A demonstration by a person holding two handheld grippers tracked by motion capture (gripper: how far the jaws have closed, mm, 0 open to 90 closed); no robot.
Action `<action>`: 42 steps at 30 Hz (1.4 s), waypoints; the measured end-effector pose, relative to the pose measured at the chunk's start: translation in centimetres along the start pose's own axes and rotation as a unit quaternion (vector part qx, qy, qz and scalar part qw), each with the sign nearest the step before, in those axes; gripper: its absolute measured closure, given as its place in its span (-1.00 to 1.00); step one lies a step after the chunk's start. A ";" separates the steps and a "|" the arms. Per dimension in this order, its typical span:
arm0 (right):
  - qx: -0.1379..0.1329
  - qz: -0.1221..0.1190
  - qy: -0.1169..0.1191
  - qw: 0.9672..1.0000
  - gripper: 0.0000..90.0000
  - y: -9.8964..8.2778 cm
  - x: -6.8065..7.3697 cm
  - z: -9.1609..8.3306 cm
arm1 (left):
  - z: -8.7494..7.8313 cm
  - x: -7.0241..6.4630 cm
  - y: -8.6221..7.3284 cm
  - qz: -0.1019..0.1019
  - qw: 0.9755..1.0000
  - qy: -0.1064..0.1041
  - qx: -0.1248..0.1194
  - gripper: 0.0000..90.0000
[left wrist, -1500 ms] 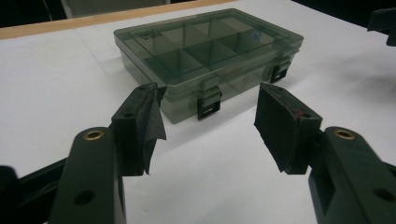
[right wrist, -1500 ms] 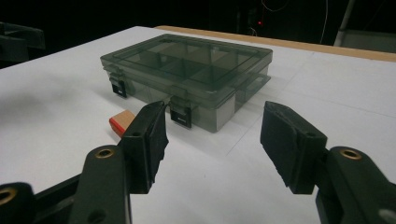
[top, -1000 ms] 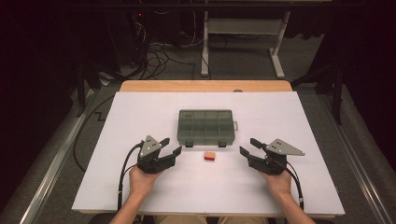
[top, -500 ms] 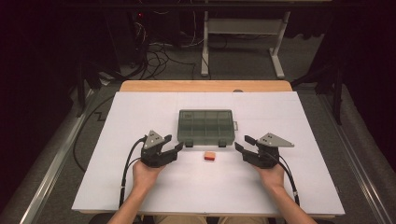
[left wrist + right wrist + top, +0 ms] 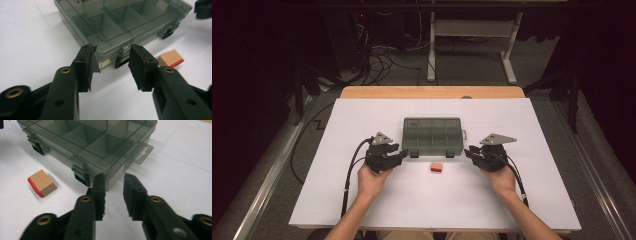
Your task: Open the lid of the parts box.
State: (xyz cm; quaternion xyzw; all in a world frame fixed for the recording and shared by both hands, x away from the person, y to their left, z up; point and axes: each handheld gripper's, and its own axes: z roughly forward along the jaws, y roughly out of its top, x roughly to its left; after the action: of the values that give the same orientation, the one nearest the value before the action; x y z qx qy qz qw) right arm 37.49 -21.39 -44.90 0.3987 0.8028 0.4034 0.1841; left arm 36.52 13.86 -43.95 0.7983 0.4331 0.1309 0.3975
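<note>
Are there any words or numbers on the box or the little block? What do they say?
Dark marks on the lid of the clear grey plastic compartment box, at the top edge of the left gripper view: cut off and blurred, not readable.
Small wooden block with a red face: no writing.
White table: no writing.
</note>
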 end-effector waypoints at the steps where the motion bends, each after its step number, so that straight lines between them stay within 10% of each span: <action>1: 0.005 0.001 0.007 1.000 0.77 0.1 -0.1 0.0 | 0.0 0.1 0.1 0.000 1.000 0.000 0.006 0.34; 14: 0.054 -0.005 0.025 0.998 1.00 0.6 -0.2 1.0 | 1.3 0.9 0.1 -0.012 0.996 0.021 0.081 0.74; 42: 0.050 0.003 0.029 0.998 0.97 1.0 -0.1 1.2 | 1.6 0.1 0.9 0.011 0.997 0.030 0.071 0.72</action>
State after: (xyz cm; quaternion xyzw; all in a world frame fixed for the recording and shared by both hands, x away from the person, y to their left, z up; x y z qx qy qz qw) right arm 38.75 -20.52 -44.82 0.3984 0.8257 0.3743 0.1392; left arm 37.96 12.81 -44.28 0.8251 0.4440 0.1284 0.3250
